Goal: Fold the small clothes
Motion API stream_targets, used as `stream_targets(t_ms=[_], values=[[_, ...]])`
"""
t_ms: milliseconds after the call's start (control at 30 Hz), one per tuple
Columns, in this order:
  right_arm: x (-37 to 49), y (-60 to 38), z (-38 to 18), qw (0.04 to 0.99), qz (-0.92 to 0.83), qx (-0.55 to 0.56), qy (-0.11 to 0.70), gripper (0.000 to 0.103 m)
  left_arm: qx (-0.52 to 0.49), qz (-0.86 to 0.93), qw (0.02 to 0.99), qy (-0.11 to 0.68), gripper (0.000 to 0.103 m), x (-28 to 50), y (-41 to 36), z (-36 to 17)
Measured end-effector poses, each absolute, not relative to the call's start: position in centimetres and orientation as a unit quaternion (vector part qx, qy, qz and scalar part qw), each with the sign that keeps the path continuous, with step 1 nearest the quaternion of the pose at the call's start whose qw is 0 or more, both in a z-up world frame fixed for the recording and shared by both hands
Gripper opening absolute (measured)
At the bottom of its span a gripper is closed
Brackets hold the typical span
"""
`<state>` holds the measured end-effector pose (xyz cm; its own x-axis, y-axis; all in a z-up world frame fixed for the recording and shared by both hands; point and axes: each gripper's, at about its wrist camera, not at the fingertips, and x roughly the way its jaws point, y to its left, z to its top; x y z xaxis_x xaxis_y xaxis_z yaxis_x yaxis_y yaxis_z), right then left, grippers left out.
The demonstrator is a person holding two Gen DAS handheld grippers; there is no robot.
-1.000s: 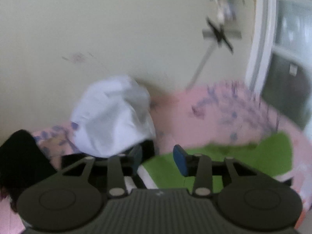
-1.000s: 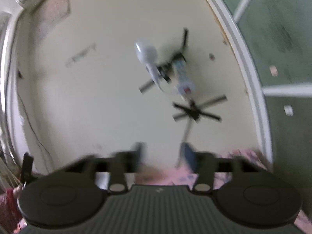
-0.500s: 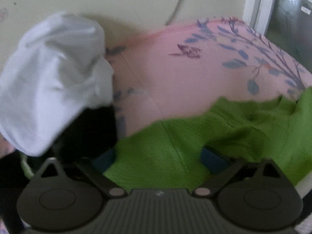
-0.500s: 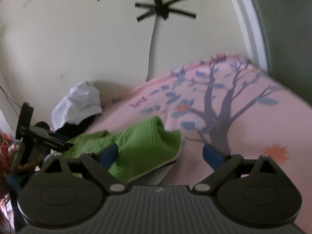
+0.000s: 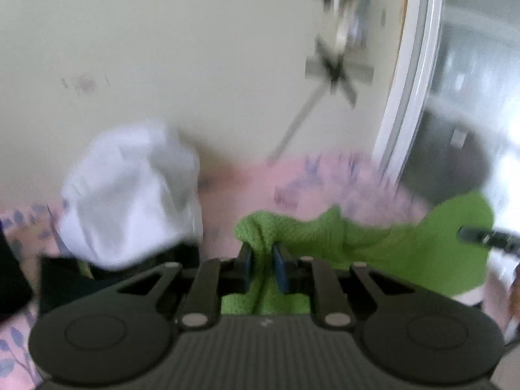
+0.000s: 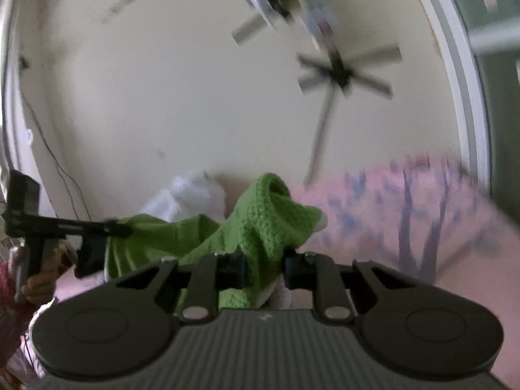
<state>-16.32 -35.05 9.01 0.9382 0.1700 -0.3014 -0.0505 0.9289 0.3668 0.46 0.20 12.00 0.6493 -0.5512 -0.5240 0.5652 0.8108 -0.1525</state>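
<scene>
Pink floral bedsheet (image 6: 422, 214); cream wall (image 6: 162, 91); blurred black tripod (image 6: 338, 74); white frame (image 5: 409, 74).

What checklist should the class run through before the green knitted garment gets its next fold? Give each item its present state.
1. Left gripper has the green garment between its closing jaws: ok.
2. Right gripper has green cloth between its closing jaws: ok.
3. The two grips sit at separate parts of the garment: ok.
4. Garment hangs smooth between them: not ok, it is bunched.
5. White cloth lies apart from the garment: ok.
6. Pink bedsheet is bare where the fold will land: cannot tell, blurred.
</scene>
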Motion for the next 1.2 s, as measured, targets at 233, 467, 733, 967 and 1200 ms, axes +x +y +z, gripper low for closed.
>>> stream_targets(t_ms=[233,467,733,967,1200], values=[[-20.8,-32.4,20.7,0.993,0.063,0.098,0.001,0.011,-0.058,-0.297,0.948,0.095,0.014,-9.0,4.4,23.6],[-26.0,-30.2,31.6,0.991,0.034,-0.006,-0.127,0.01,-0.112,-0.246,0.959,-0.081,0.014,-17.8,5.3,32.0],[-28.8,-31.4,38.5,0.986,-0.019,-0.051,-0.157,0.01,-0.098,-0.218,0.956,-0.169,0.014,-20.6,1.8,36.3],[-23.1,-34.7,34.5,0.997,-0.042,-0.023,-0.064,0.01,-0.057,-0.211,0.974,-0.056,0.014,-12.7,-3.0,33.6],[-8.4,-39.0,20.4,0.99,-0.065,0.022,0.124,0.013,-0.002,-0.158,0.979,0.131,0.025,2.9,-9.9,21.5]])
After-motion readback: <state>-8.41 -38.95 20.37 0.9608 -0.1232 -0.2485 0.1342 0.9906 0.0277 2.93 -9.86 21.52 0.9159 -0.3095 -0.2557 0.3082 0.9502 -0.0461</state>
